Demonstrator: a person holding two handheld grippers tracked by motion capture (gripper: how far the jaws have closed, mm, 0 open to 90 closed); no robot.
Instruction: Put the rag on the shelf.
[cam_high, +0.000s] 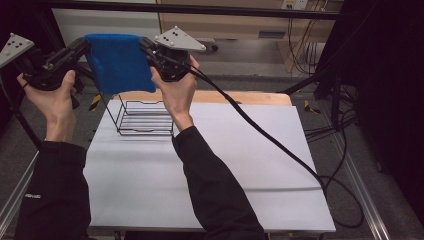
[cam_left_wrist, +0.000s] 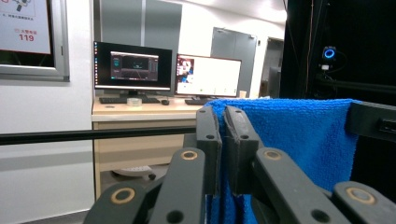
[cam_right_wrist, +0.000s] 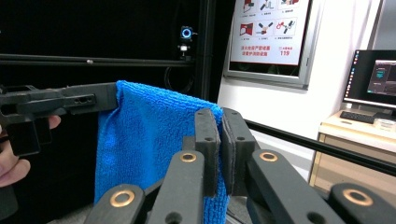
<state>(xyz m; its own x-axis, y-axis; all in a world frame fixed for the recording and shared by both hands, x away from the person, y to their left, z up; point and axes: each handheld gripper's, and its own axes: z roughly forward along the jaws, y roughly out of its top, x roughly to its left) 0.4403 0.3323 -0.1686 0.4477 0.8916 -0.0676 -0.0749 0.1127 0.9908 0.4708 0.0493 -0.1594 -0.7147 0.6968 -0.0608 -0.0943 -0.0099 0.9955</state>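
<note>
Above the wire rack on the table, the blue towel hangs stretched between the left claw and right claw, both clenched on its top corners; keeping it level and taut should drape it cleanly over the rack.

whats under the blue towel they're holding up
Below the hanging blue towel, held at its top corners by the left gripper and right gripper, stands a black wire rack on the white table. The towel hides the rack's upper back edge.

Blue terry cloth hangs flat, stretched by its top corners.
</note>
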